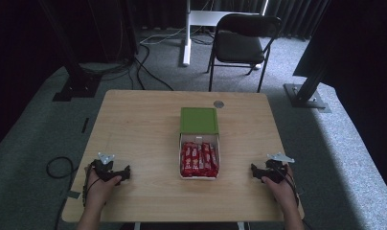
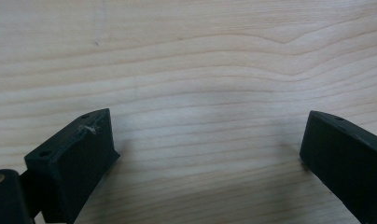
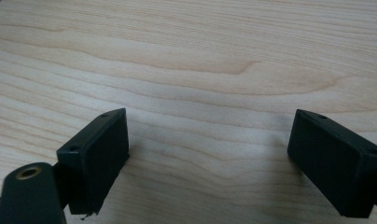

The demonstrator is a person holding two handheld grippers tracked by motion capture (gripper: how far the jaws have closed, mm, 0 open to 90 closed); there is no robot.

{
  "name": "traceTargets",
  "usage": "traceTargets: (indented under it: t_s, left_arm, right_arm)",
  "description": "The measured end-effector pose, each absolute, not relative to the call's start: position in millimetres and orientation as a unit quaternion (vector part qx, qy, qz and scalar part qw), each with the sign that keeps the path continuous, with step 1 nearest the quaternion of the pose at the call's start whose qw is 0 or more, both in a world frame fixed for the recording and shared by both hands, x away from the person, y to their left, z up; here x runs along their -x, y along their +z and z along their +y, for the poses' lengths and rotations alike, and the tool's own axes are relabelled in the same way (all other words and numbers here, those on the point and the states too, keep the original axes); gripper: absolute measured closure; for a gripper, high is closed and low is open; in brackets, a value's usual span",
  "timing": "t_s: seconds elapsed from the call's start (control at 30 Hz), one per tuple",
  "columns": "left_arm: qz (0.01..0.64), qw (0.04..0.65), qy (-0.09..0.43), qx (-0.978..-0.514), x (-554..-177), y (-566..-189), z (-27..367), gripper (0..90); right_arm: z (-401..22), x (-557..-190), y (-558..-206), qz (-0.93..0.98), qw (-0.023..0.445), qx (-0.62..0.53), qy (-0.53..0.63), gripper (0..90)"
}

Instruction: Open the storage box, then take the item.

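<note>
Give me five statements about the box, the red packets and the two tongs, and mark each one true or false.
1. The white box sits open, its green lid lying flat on the far side. True.
2. The red packets lie scattered over the table. False: they are packed inside the box.
3. The left tongs grip a packet. False: their jaws stand apart over bare wood.
4. The right tongs are open and hold nothing. True.
5. The box lies between the two tongs, touched by neither. True.
</note>
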State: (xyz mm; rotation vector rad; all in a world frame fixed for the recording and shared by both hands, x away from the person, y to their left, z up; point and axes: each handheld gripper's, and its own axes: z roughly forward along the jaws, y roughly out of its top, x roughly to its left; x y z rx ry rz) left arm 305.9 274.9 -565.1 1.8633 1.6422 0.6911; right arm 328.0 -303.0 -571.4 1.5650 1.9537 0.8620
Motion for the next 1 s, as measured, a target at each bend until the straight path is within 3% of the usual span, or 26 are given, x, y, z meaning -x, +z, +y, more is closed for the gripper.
traceTargets:
  t_s: [1.0]
  left_arm:
    - [0.621,0.275,0.259,-0.687,-307.2,-565.3,272.8,1.9]
  right_arm:
    - [-294.2,-325.8,-557.4,0.701,0.246,-0.584,0.327,13.8]
